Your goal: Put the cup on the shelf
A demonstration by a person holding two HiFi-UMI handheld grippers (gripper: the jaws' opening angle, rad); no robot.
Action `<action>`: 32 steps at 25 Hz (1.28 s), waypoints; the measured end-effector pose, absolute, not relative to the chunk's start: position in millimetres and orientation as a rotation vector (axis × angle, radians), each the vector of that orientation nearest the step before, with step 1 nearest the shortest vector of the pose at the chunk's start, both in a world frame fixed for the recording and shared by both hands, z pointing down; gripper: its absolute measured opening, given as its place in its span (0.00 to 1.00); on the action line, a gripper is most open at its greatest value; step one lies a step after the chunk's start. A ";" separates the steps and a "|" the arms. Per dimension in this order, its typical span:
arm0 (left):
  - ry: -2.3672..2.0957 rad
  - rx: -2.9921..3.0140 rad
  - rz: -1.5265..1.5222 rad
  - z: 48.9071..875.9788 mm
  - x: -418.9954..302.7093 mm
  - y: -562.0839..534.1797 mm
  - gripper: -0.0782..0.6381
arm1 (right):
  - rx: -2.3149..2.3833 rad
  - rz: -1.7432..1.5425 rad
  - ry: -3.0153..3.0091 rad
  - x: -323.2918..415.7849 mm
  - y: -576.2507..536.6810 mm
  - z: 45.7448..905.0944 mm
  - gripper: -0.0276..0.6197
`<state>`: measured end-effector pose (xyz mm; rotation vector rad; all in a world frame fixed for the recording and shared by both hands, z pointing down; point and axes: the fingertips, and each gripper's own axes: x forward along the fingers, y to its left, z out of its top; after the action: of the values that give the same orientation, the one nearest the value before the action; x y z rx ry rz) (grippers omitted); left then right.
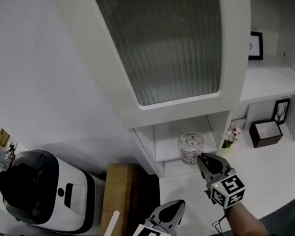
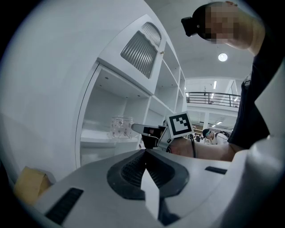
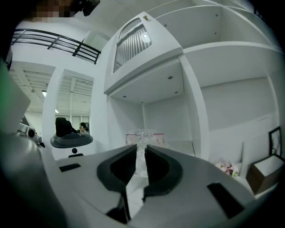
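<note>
1. Cup (image 1: 190, 147) stands upright on the low shelf (image 1: 165, 147).
2. Your right gripper (image 1: 200, 158): jaws almost pressed together, empty, tips right at the cup's side.
3. Your left gripper (image 1: 179, 204): pressed together, empty, nearer you.

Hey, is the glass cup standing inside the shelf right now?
Yes, the cup stands upright on a board of the white shelf, inside its lower compartment.

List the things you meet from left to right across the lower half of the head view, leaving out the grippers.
white appliance → cardboard box → cup → flowers → dark box
</note>
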<state>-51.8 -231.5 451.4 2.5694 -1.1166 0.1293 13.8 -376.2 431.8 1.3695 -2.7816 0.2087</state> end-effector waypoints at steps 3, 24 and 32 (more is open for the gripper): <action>-1.098 2.573 0.135 452.8 -56.2 -236.1 0.12 | 1.393 0.212 -2.771 11.2 -383.0 431.8 0.09; -0.986 2.596 0.167 463.4 -76.9 -266.3 0.12 | 1.508 0.185 -2.704 -3.7 -422.1 438.3 0.09; -0.975 2.586 0.174 468.1 -84.1 -273.4 0.12 | 1.509 0.171 -2.669 -7.7 -435.8 443.8 0.09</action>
<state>-84.1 -273.4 468.1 2.5856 -0.9746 0.1743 -7.7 -435.8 443.8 1.5089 -2.6692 0.1708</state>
